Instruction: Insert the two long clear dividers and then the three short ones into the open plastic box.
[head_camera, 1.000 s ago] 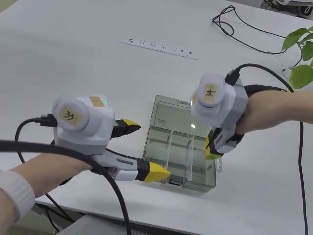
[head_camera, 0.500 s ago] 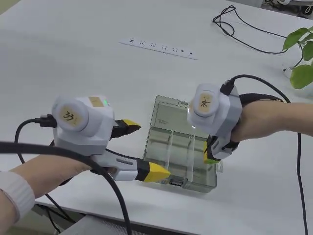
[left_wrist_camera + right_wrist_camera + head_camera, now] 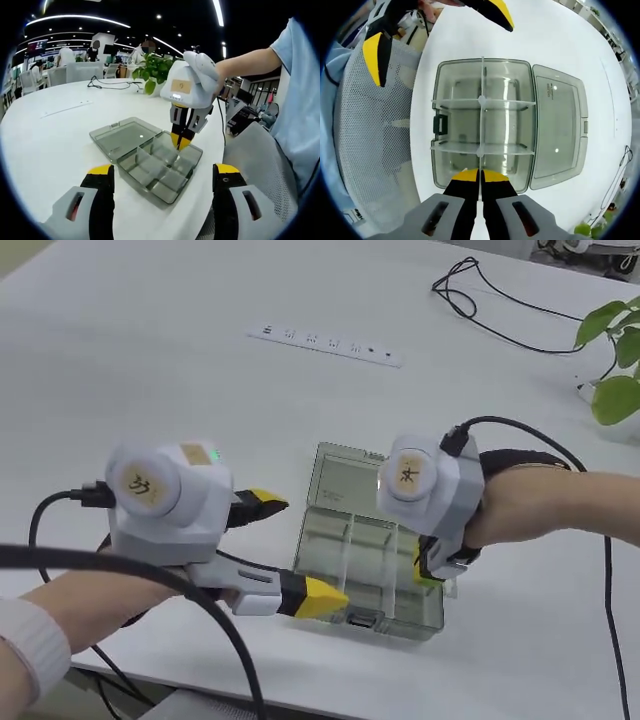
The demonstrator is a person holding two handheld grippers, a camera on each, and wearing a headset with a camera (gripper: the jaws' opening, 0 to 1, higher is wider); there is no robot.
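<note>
So, the right gripper [image 3: 480, 175] is pinched on what looks like a clear divider [image 3: 482, 82] at 6 o'clock on the box [image 3: 434, 90]; the left gripper [image 3: 163, 170] gapes wide, empty.

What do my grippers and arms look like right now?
The left gripper and right gripper: pale grey bodies, black jaws tipped yellow, each with a round tan sticker bearing a dark character and a black cable. A white cuff on the left wrist; light blue short sleeve on the right arm.
</note>
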